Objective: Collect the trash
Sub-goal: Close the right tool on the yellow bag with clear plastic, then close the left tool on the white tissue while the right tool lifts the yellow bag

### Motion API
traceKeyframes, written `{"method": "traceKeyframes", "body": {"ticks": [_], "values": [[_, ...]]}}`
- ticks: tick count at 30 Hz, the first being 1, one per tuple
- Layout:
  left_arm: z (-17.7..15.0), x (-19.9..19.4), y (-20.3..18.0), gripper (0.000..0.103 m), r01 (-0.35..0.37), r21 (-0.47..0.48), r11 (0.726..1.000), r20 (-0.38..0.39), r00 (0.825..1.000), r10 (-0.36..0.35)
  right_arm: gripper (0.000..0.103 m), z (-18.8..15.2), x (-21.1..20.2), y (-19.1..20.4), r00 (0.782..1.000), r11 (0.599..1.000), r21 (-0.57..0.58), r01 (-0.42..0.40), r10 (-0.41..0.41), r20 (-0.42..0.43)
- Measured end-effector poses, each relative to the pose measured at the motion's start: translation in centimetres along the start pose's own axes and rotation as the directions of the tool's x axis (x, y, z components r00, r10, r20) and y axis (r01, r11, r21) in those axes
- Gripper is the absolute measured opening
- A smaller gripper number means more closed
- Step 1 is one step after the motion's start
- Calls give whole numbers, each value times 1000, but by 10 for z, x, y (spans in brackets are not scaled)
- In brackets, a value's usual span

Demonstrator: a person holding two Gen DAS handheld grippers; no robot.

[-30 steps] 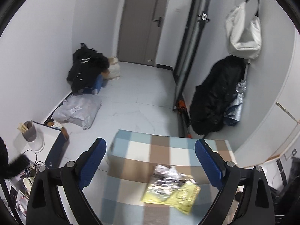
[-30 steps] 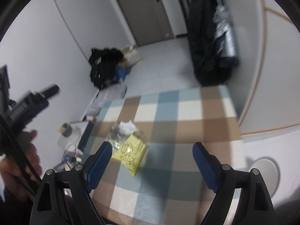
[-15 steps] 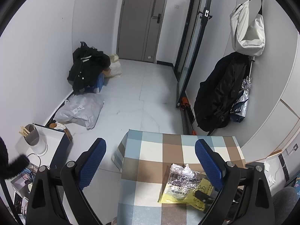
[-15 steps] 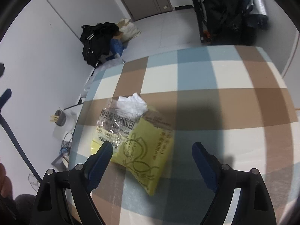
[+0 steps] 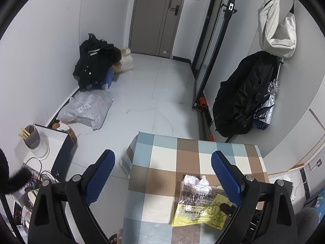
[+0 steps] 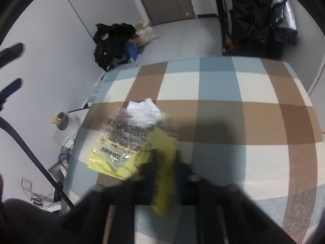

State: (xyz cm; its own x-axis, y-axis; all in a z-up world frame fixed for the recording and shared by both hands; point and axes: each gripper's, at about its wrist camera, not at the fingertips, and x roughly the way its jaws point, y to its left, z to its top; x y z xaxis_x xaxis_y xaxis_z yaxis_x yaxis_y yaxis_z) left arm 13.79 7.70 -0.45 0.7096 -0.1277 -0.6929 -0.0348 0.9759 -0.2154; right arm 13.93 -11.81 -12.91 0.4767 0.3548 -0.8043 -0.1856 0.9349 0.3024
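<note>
A yellow plastic bag (image 6: 162, 162) lies on the checked table (image 6: 223, 93), with a clear printed wrapper (image 6: 124, 134) over it and white crumpled tissue (image 6: 142, 107) at its far end. My right gripper (image 6: 165, 160) is shut on the near corner of the yellow bag; the view is blurred. In the left wrist view the same pile, yellow bag (image 5: 191, 215), wrapper (image 5: 195, 195) and tissue (image 5: 193, 180), sits on the table (image 5: 178, 158), with the right gripper's tip (image 5: 225, 208) on it. My left gripper (image 5: 162, 168) is open and empty, high above the table's left edge.
On the floor lie a grey plastic sack (image 5: 87, 107), a pile of black clothes on a blue box (image 5: 95, 65) and a beige bag (image 5: 126, 61). A white side stand (image 5: 50, 140) holds a cup of sticks (image 5: 30, 136). A black coat (image 5: 243, 95) hangs at right.
My right gripper dropped to the table and closed on the yellow bag's near corner. My left gripper rose and drew back to the left, so the table sits lower and further right in its view.
</note>
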Motion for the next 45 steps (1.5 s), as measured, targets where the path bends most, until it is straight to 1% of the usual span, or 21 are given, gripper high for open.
{"method": "traceKeyframes", "body": {"ticks": [6, 11, 16, 19, 22, 24, 25, 27, 28, 29, 30, 33, 35, 37, 38, 39, 40, 42, 43, 44, 45], "values": [[0, 14, 2, 94, -2, -31, 1000, -54, 999, 1, 3, -1, -19, -8, 998, 998, -5, -62, 62, 22], [-1, 23, 0, 94, -7, -44, 999, -89, 996, 3, 3, 1, -31, -15, 991, 992, 16, -125, 124, 42], [-4, 38, -5, 94, 30, -54, 998, -164, 986, -39, 3, 5, -67, -26, 977, 981, 37, -193, 188, 104], [-8, 52, -12, 94, 72, -60, 996, -212, 974, -83, 3, 7, -90, -36, 973, 980, 43, -192, 185, 141], [-15, 70, -28, 94, 94, 4, 996, -258, 962, -90, 3, 7, -110, -52, 973, 985, 55, -166, 154, 173], [-23, 88, -39, 94, 100, 42, 994, -316, 945, -82, 3, 7, -119, -60, 975, 989, 57, -134, 121, 187], [-27, 93, -40, 94, 102, 43, 994, -339, 937, -82, 3, 6, -125, -63, 975, 994, 42, -103, 93, 203], [-37, 109, -44, 94, 109, 22, 994, -402, 911, -91, 3, 4, -136, -67, 973, 999, 11, -51, 48, 228], [-40, 114, -46, 94, 112, 17, 994, -419, 903, -95, 3, 3, -139, -70, 972, 999, 8, -44, 41, 233], [-44, 118, -49, 94, 107, 29, 994, -431, 899, -84, 3, 3, -141, -73, 971, 999, 8, -39, 36, 237], [-46, 119, -52, 93, 103, 45, 994, -432, 899, -73, 3, 2, -145, -75, 970, 999, 6, -34, 32, 242], [-53, 121, -65, 86, 88, 126, 988, -431, 902, -25, 3, 0, -155, -83, 965, 1000, -3, -25, 25, 260], [-57, 122, -73, 68, 115, 144, 983, -453, 891, -38, 3, -3, -162, -90, 963, 1000, -1, -23, 23, 270], [-62, 123, -78, 66, 130, 164, 978, -465, 885, -40, 3, -5, -172, -97, 958, 1000, 1, -23, 21, 284], [-65, 124, -80, 61, 120, 184, 976, -466, 885, -21, 3, -7, -176, -100, 956, 1000, 5, -22, 19, 292], [-67, 125, -81, 55, 120, 197, 973, -469, 883, -14, 3, -7, -180, -103, 954, 1000, 8, -24, 20, 299], [-66, 129, -80, 40, 128, 205, 970, -481, 877, -14, 3, -8, -186, -107, 952, 1000, 13, -25, 19, 306], [-67, 125, -83, 29, 117, 252, 961, -457, 889, 12, 3, -10, -197, -113, 947, 1000, 19, -20, 12, 322], [-69, 124, -84, 17, 126, 261, 957, -461, 887, 9, 3, -11, -202, -115, 945, 1000, 19, -16, 9, 328], [-70, 124, -84, 14, 126, 270, 955, -463, 886, 15, 3, -13, -206, -117, 942, 1000, 20, -14, 6, 334], [-69, 122, -84, 13, 119, 275, 954, -452, 892, 19, 3, -14, -210, -120, 941, 1000, 22, -13, 4, 339]]}}
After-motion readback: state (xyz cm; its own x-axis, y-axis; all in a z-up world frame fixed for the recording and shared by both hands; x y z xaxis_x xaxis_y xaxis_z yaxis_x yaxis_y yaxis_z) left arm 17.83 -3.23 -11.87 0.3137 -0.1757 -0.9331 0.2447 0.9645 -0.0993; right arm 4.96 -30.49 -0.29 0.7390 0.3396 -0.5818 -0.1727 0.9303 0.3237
